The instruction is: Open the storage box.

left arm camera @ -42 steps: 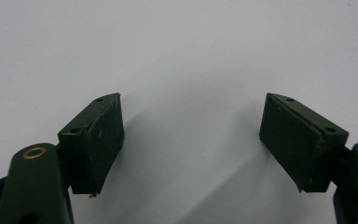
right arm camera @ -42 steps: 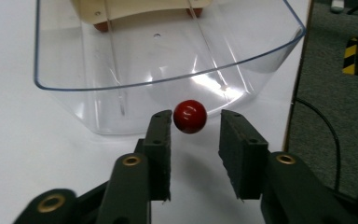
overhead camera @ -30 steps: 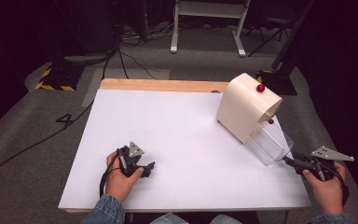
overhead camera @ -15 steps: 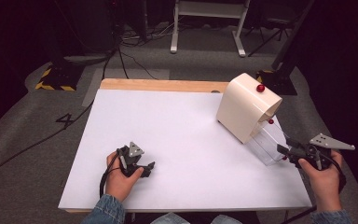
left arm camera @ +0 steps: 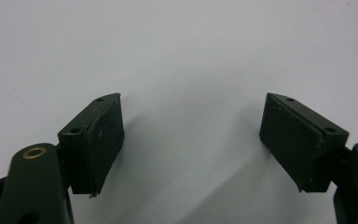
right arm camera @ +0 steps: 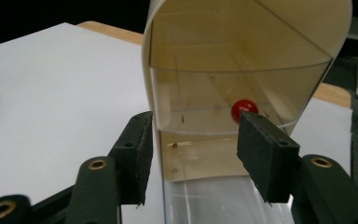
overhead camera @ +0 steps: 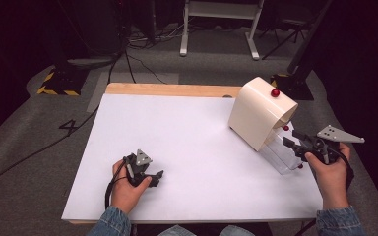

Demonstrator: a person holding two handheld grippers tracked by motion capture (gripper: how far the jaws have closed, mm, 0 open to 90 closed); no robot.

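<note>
High view: two hands hold claws over a white table (overhead camera: 197, 142).
The left gripper (overhead camera: 153, 176) rests low, jaws spread wide. The right gripper (overhead camera: 289, 141), jaws apart, points at the cream box (overhead camera: 258, 112) with a red knob (right arm camera: 243, 109).

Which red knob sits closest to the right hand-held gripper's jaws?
The lowest red knob, on the clear drawer's front beside the right hand-held gripper; the other two sit higher on the cream box.
</note>
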